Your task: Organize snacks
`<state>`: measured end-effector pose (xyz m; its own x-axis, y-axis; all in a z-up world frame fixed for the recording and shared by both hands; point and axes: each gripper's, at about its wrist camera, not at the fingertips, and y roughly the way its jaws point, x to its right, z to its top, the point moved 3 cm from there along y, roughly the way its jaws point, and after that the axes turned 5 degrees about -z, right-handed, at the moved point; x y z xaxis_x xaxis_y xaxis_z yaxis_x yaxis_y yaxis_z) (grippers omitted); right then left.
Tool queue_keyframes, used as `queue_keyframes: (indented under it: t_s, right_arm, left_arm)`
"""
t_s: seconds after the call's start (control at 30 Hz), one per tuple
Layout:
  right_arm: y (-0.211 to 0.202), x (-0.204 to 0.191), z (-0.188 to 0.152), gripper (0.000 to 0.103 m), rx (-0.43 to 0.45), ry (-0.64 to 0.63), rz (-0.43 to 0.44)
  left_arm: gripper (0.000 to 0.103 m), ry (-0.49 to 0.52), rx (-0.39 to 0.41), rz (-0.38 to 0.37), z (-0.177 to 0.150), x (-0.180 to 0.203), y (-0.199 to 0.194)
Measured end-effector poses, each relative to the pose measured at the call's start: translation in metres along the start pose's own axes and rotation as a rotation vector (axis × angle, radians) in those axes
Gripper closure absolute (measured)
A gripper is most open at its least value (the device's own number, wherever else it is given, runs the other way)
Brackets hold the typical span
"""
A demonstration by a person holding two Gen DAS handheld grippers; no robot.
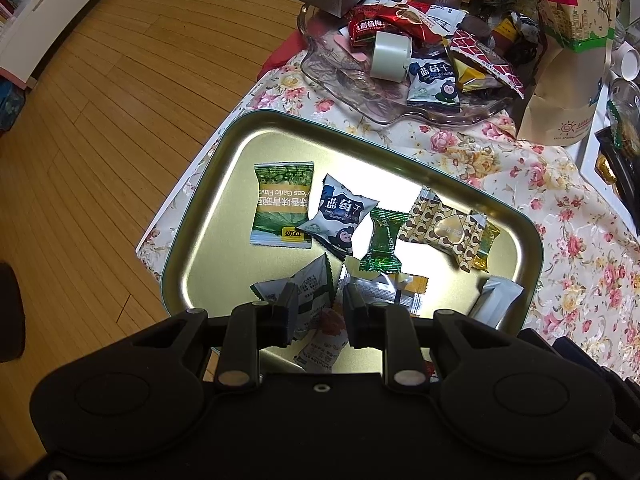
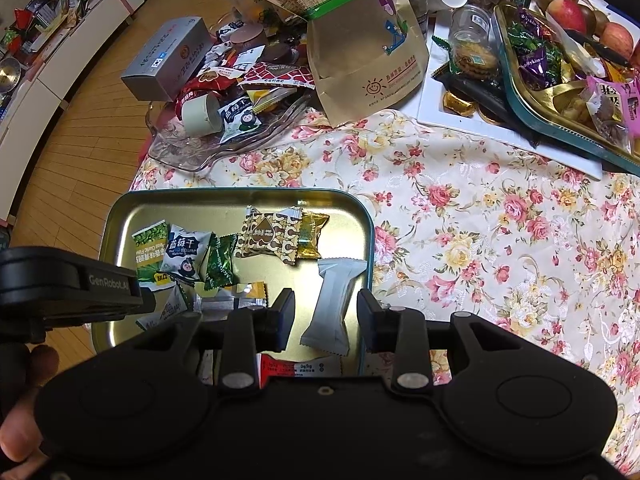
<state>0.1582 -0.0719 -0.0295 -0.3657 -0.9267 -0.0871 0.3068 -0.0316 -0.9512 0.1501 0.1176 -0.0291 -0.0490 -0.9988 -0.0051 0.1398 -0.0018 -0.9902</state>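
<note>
A gold tin tray [image 1: 208, 216] [image 2: 120, 216] with a teal rim lies on the floral tablecloth and holds several wrapped snacks: a green pea packet [image 1: 282, 204], a blue-and-white blueberry packet [image 1: 340, 216], a green candy [image 1: 380, 240], a brown heart-patterned packet [image 1: 444, 228] and a white packet [image 2: 334, 304]. My left gripper [image 1: 318, 312] is open and empty over the tray's near edge. My right gripper [image 2: 326, 318] is open, its fingers either side of the white packet and above it.
A clear glass dish [image 1: 340, 76] [image 2: 188, 152] piled with snacks and a tape roll stands behind the tray, with a grey box [image 2: 168, 60] and a tall paper bag [image 2: 360, 52]. Another gold tray [image 2: 560, 92] with candies sits far right. The table's left edge drops to wooden floor.
</note>
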Motion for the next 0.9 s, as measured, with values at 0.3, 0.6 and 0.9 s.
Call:
queue_keyframes:
  t_s: [0.3,0.6,0.9]
  right_arm:
    - [0.001,-0.0011,-0.0012,0.067,-0.002,-0.001,0.003]
    - [0.0014,-0.0024,-0.0019,0.067,-0.005,-0.008,0.005]
    - [0.0014,-0.0021,-0.0022,0.067,-0.007,-0.01,0.005]
  left_arm:
    - [0.071,-0.002,-0.002,-0.006,0.0001,0.0005,0.0]
    - [0.071,-0.006,-0.005,-0.011,-0.0005,0.0001,-0.0001]
    - [0.071,-0.006,-0.005,-0.009,0.0,-0.0001,-0.0006]
